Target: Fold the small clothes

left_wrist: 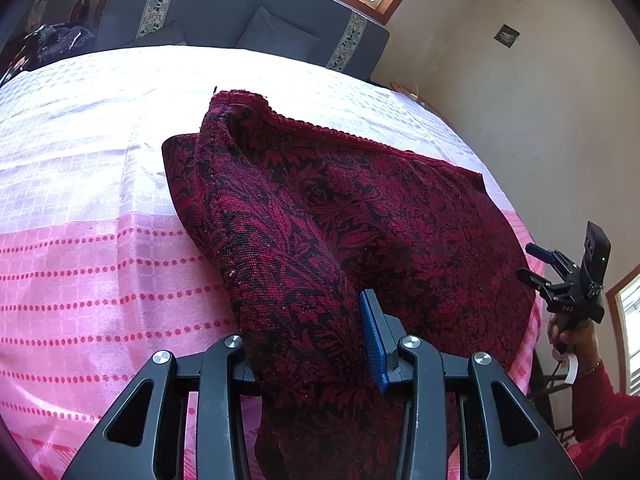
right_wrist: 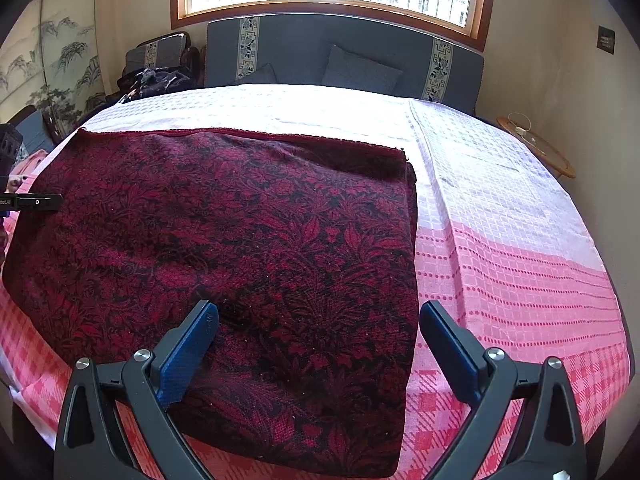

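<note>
Crimson-and-black woven cloth with a leafy floral pattern (left_wrist: 304, 240) fills the near part of both views, and a fold looks to be under way. Closest to the left wrist camera, the left gripper (left_wrist: 316, 360) has its jaws clamped on a bunched ridge of that fabric: the blue ribbed pad sits tight against the right side of the bunch, the other pad is hidden behind it, and the held edge rises off the surface in a tent that runs away from the camera. The right gripper (right_wrist: 318, 340) hangs just above the near right part of the cloth with its jaws spread wide and nothing between them; one blue pad is over the fabric, the other over the bare cover beside the cloth's right edge.

My reading is that the left side is lifted to be carried across the rest of the piece. The next move calls for drawing that raised edge over towards the flat right-hand portion while keeping it taut, and probably for the free gripper to take or pin a corner so the layers line up.

Beyond the grippers the cloth lies mostly flat on the pink-and-white checked bed cover with dotted stripes (right_wrist: 500, 240), already at least doubled along its right border, with a scalloped crimson trim along the far edge. It looks thick and soft, likely to sag and slip unless held firmly
</note>
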### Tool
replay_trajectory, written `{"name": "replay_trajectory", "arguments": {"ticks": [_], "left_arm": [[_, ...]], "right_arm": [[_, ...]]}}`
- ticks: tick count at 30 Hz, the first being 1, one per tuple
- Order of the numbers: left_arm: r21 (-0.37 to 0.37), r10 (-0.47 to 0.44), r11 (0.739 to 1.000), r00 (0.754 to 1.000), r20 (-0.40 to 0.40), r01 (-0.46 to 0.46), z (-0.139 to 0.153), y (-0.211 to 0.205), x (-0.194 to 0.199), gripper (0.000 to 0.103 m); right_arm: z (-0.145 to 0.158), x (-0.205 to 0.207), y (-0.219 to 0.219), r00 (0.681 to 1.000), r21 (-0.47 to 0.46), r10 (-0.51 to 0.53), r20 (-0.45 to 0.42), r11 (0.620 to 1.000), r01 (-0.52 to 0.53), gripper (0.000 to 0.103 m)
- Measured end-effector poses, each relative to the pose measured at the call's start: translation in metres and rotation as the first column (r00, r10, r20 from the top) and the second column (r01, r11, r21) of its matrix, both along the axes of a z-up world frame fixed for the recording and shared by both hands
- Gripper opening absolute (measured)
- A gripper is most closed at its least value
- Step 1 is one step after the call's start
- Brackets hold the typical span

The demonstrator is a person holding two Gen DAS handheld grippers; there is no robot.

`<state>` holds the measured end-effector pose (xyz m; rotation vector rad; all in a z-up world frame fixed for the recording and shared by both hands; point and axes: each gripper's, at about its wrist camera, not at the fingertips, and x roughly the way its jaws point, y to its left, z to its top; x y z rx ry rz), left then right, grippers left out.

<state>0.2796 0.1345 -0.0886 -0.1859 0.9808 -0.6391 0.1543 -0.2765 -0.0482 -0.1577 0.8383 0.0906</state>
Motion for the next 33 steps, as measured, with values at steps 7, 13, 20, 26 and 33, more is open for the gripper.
{"name": "replay_trajectory", "arguments": {"ticks": [7,13,20,26,33], "left_arm": [[0.018,-0.003,1.000,1.000,0.026,0.003,0.000,-0.005,-0.003,0.039],[0.050,0.013,0.999,0.998,0.059,-0.016,0.000,-0.011,-0.010,0.039],[0.105,0.022,0.994,0.996,0.092,-0.032,0.012,-0.023,-0.016,0.033],[0.102,0.030,0.994,0.994,0.105,-0.041,0.022,-0.026,-0.020,0.030],[0.090,0.036,0.995,0.992,0.122,-0.047,0.039,-0.031,-0.028,0.028]], "right_arm": [[0.006,0.002,0.013,1.000,-0.013,0.011,0.003,1.000,-0.011,0.100],[0.009,0.006,0.020,1.000,-0.011,0.024,0.003,1.000,-0.024,0.100],[0.014,0.012,0.032,0.999,-0.003,0.050,0.003,0.999,-0.050,0.100],[0.022,0.017,0.046,0.995,0.000,0.089,0.035,0.996,-0.089,0.099],[0.021,0.029,0.060,0.992,-0.015,0.123,0.024,0.992,-0.123,0.047]]}}
